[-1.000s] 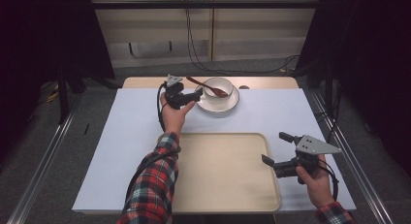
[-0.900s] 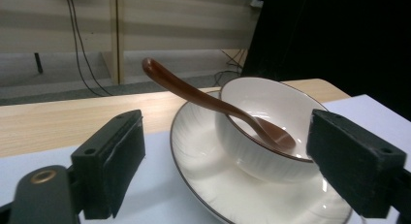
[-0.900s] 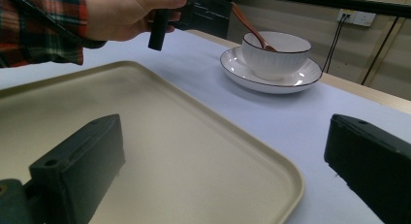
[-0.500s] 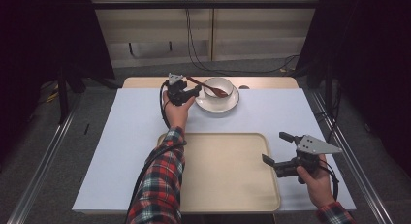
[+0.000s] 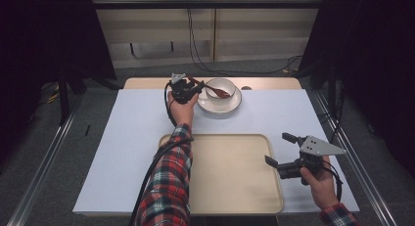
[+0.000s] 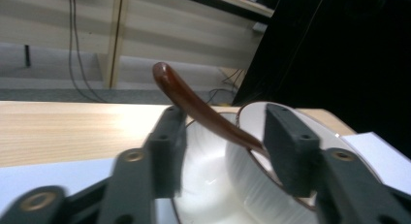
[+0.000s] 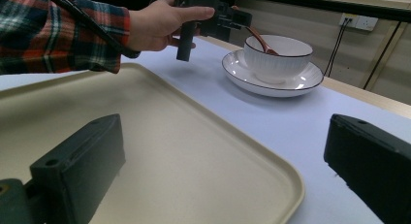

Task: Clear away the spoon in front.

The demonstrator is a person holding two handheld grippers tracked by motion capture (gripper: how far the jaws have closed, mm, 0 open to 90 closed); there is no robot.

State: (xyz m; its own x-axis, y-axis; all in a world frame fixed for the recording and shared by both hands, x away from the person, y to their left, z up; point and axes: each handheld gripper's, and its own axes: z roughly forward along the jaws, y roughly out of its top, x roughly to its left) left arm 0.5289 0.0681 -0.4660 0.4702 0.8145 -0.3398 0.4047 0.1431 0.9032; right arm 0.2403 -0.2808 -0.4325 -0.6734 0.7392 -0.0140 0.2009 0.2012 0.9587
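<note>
Resting in the white bowl (image 5: pixel 221 88) on its saucer (image 5: pixel 230 106) at the far side of the surface, the brown spoon (image 6: pixel 203 110) had not yet been gripped. The left gripper (image 5: pixel 187 90) bracketed its handle, fingers apart, as the left gripper view showed; lifting remained. Nearer, beside the empty tray (image 5: pixel 230 177), the right gripper (image 5: pixel 286 152) hung with fingers apart.

My left gripper (image 6: pixel 220 151) has matt black plastic jaws with brass-coloured screw heads; between them runs the spoon (image 6: pixel 203 112) — glossy reddish-brown, smooth, like lacquered wood or plastic. The bowl (image 7: pixel 277 54) and saucer (image 7: pixel 271 81) look like glazed white ceramic, shiny, with a thin dark rim line. The tray (image 7: pixel 194 151) is matt beige plastic. The table cover (image 5: pixel 132 138) is a smooth, pale, paper-like sheet over light wood (image 6: pixel 58 132) — grained, satin. My sleeve (image 5: pixel 169 187) is plaid flannel cloth.
</note>
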